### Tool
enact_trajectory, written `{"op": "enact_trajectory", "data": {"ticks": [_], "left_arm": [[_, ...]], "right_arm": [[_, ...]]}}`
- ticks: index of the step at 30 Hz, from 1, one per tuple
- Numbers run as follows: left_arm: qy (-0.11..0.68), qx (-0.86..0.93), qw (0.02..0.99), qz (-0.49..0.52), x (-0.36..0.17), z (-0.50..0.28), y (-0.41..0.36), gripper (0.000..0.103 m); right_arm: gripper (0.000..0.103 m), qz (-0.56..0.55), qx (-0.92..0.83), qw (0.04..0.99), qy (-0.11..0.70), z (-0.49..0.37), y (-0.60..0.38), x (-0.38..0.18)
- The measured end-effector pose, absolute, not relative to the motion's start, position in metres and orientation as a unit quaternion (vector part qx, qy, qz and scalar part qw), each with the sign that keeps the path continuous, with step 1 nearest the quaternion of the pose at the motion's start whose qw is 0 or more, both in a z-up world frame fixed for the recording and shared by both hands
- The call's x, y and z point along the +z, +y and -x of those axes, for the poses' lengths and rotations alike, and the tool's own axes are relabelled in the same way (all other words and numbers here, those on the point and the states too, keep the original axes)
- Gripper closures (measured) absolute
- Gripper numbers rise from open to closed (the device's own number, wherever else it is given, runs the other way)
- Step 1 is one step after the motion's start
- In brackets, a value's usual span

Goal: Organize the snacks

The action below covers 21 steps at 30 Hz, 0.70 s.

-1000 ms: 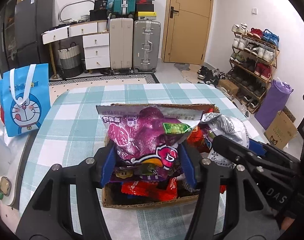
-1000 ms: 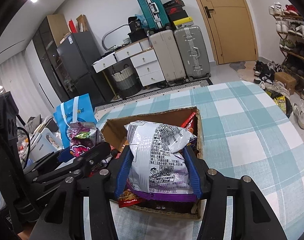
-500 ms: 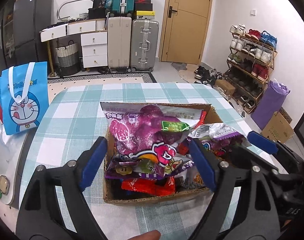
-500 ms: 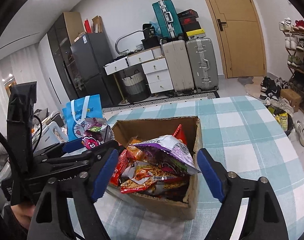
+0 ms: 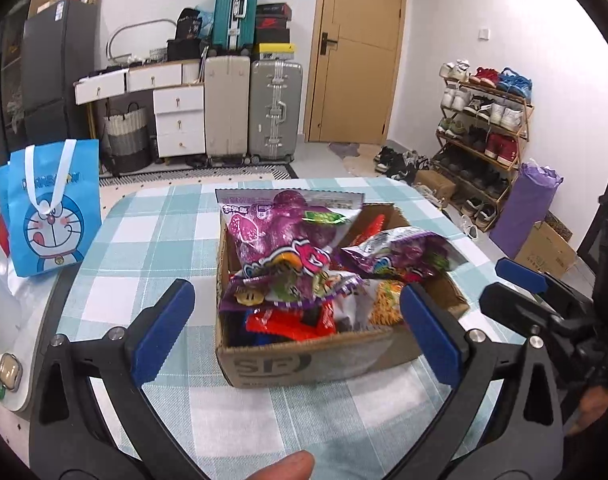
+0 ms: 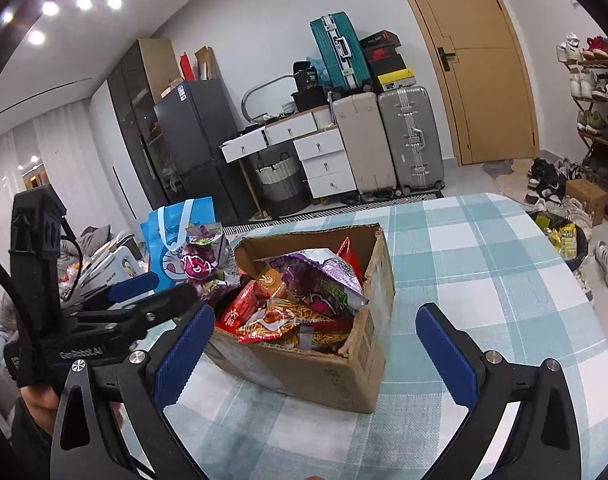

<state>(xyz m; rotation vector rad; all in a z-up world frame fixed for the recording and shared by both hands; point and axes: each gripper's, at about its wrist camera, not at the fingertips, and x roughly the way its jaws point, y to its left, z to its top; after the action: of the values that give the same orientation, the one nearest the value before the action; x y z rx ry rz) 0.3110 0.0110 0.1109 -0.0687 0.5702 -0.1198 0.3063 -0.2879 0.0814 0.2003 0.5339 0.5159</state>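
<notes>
The box [image 5: 304, 360] sat mid-table, heaped with snacks [image 5: 287, 264], none seen outside it. The left gripper [image 5: 293, 332] and right gripper [image 6: 314, 348], just short of the box, were opening wide, pinching nothing. The task looked nearly finished.

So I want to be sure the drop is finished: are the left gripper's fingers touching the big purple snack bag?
Apart. In the left wrist view the opening left gripper has both fingers clear of the purple snack bag, which lies in the cardboard box.
</notes>
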Motion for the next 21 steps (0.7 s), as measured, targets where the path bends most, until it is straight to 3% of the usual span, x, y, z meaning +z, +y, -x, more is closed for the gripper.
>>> {"op": "enact_trajectory", "data": {"ticks": [21], "left_arm": [[0.247, -0.041, 0.968, -0.002, 0.078, -0.234, 0.018, 0.001]], "right_arm": [[0.0, -0.051, 0.271, 0.938, 0.209, -0.253, -0.272, 0.061]]}}
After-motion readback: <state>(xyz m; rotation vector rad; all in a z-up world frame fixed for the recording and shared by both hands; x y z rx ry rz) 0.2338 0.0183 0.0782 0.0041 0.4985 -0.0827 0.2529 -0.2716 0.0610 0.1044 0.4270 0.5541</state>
